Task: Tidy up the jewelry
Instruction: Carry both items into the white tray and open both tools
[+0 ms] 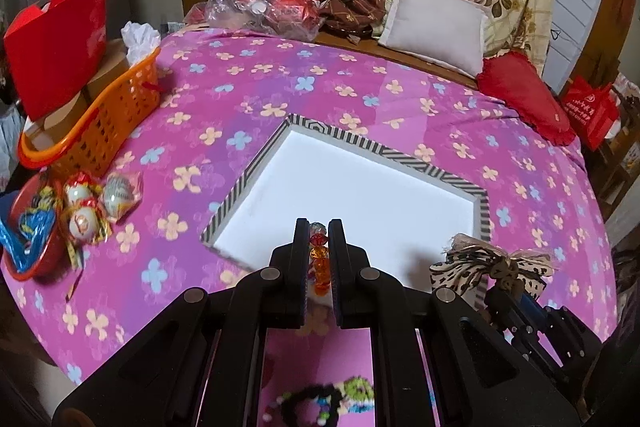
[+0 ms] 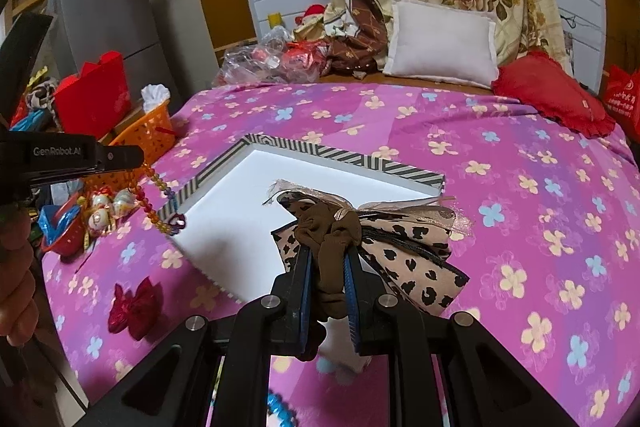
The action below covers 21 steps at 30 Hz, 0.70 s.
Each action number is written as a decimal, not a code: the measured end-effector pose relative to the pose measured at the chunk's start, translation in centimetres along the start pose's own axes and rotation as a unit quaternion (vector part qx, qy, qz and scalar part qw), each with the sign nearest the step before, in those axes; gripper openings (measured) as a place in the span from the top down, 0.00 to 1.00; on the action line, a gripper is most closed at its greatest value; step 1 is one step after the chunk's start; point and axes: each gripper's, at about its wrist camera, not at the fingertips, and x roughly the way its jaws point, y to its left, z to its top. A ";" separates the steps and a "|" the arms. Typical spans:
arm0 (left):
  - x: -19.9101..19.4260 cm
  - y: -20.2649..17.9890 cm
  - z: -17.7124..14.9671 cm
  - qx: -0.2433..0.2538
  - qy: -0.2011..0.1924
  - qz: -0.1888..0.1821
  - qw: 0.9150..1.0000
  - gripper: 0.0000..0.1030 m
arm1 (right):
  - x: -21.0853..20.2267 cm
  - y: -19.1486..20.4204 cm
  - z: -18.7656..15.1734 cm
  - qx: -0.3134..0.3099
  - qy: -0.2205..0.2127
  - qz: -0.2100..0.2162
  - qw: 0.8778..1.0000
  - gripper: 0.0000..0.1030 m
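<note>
Amber bead bracelet [image 1: 319, 259] pinched in left claw [image 1: 319, 227] above tray [image 1: 348, 183].

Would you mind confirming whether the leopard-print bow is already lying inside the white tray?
No. The right claw is shut on the leopard-print bow by its brown scrunchie, holding it over the white tray.
</note>
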 end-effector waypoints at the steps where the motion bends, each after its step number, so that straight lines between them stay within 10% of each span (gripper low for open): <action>1: 0.4 -0.2 0.2 0.001 -0.001 0.001 1.000 0.92 | 0.5 -0.2 0.2 0.003 0.002 0.000 1.000 0.86; 21: 10.6 1.5 0.4 -0.022 0.058 0.020 0.998 0.92 | 8.9 -2.3 -0.8 0.017 0.081 -0.018 0.996 0.86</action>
